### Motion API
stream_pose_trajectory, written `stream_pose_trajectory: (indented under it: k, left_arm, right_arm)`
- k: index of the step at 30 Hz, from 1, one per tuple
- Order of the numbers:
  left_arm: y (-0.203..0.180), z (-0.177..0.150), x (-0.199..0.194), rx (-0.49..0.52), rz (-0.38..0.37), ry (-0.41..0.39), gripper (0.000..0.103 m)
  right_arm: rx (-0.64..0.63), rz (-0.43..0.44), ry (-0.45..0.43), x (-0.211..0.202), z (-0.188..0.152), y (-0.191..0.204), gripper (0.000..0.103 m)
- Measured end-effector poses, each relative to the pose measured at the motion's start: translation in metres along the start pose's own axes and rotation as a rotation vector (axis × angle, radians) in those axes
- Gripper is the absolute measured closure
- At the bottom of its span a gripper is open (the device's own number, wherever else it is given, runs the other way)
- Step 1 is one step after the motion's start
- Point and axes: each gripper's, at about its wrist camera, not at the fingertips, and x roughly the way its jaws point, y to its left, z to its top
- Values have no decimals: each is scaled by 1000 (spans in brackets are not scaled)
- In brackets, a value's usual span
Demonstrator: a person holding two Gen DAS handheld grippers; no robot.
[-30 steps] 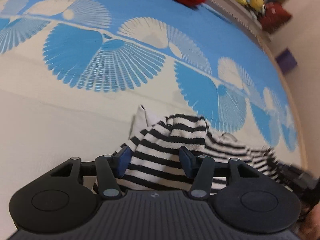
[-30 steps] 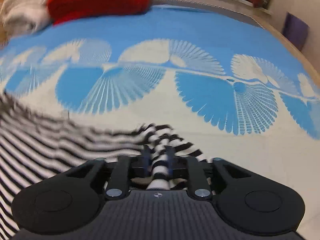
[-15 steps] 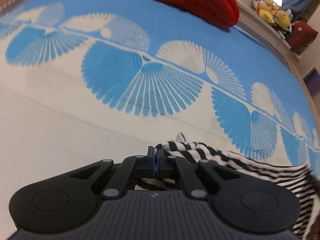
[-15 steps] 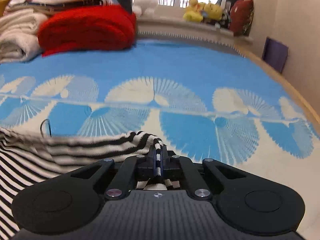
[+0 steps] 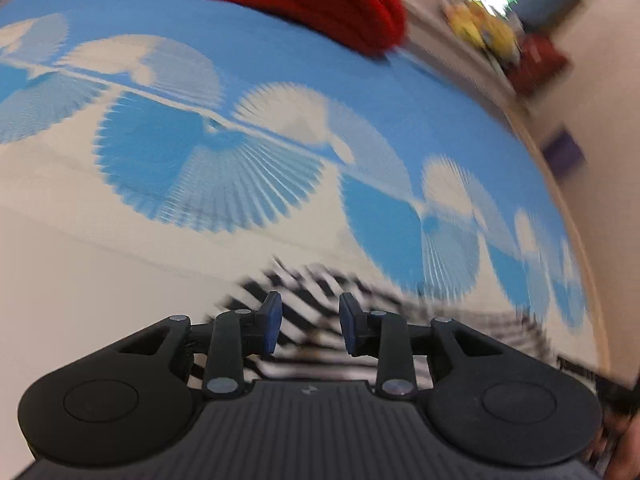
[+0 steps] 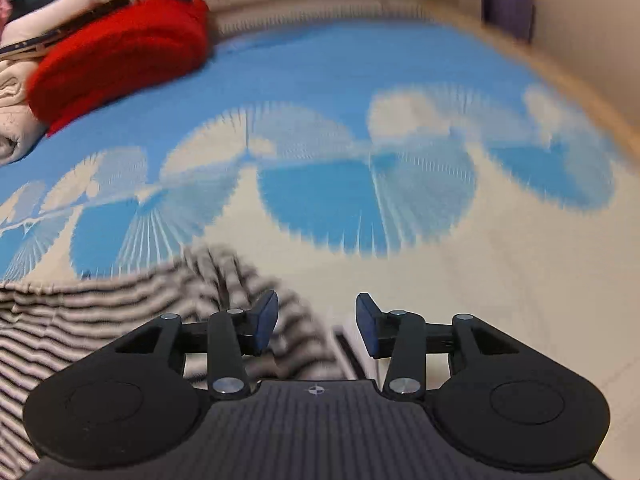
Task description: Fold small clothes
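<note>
Left gripper (image 5: 308,322): jaws just opened, spread over the striped garment (image 5: 312,288), apparently not pinching through blur. Right gripper (image 6: 316,320): likewise spread, just opened, garment released.

No readable text, label, brand name or number appears in either view. The only mark is a small round emblem (image 6: 315,390) on the ribbed black body of each gripper, with no letters to read. Everything else is too blurred to show writing.

black-and-white striped garment (image 5: 312,304), rumpled, lying on blue-and-cream bedspread (image 5: 240,184)
</note>
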Motion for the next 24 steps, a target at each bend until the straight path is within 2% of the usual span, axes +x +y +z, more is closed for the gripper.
stream_pose_trajectory:
  k: [2,4,5,6,8,9,11,12,14,16,18,19,20,21,23,24]
  left_arm:
    - [-15,-7,14,95,55,50,68]
    - [-24,-10,25,150,120,66,68]
    - [-25,-10,29,159,141,63,68]
    - [-25,-9,33,165,169,53,68]
    - [-20,-5,39,168,254,15,66]
    - [-15,-2,42,155,275,3,66]
    - [-5,4,46,85,265,-7,66]
    - [-2,6,47,60,251,-4,66]
    - [-3,5,47,61,236,6,66]
    - [-9,6,44,97,219,32,63]
    - [-17,5,40,137,243,40,62]
    - [-18,4,34,150,263,34,62]
    - [-18,2,29,152,266,29,62]
    - [-17,1,22,145,254,22,62]
    - [-14,-2,6,134,217,14,62]
    - [-14,-5,0,141,199,19,62]
  right_arm:
    - [-5,34,82,12,-6,-3,58]
    - [-49,25,108,19,-9,3,58]
    - [-76,25,112,20,-10,8,65]
    - [-93,29,113,23,-10,11,91]
    - [-90,16,75,21,-6,17,92]
    - [-70,-16,26,14,-2,13,99]
    - [4,-54,-63,7,7,5,100]
    - [33,-71,-74,7,9,0,101]
    - [39,-107,-30,16,7,-1,102]
    - [17,-118,37,26,3,1,102]
    - [-3,-124,57,26,1,4,98]
    - [-3,-119,55,22,2,4,94]
    - [7,-105,50,16,2,3,84]
    - [19,-83,43,9,2,1,69]
    - [41,-44,31,-5,-3,-6,58]
    - [50,-24,38,-12,-5,-11,58]
